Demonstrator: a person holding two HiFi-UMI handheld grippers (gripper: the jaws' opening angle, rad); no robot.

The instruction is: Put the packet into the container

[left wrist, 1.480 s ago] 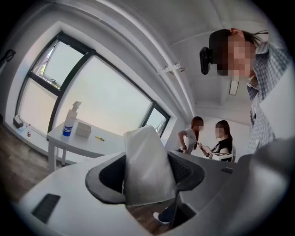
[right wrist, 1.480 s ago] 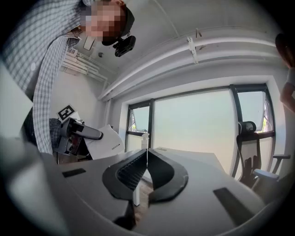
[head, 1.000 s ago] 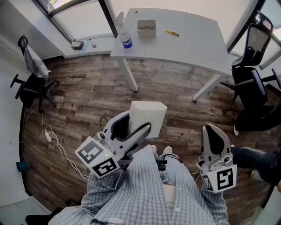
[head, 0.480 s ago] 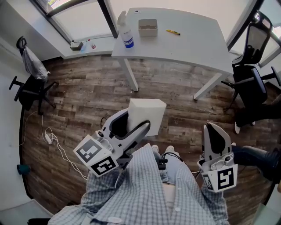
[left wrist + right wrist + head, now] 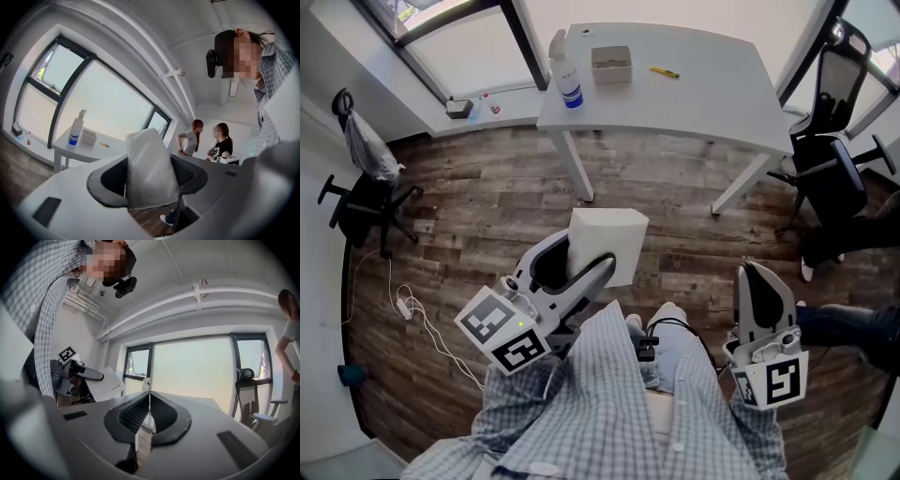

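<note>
Jaws of our left gripper [image 5: 589, 255] clamp the white, soft rectangular packet [image 5: 614, 232], which juts forward past them toward the small pale open container [image 5: 611, 64] well ahead on the white bench [image 5: 703, 94], while our right gripper's [image 5: 757, 281] jaws are pressed together empty, and the packet's faint print is too small for us to read.
</note>
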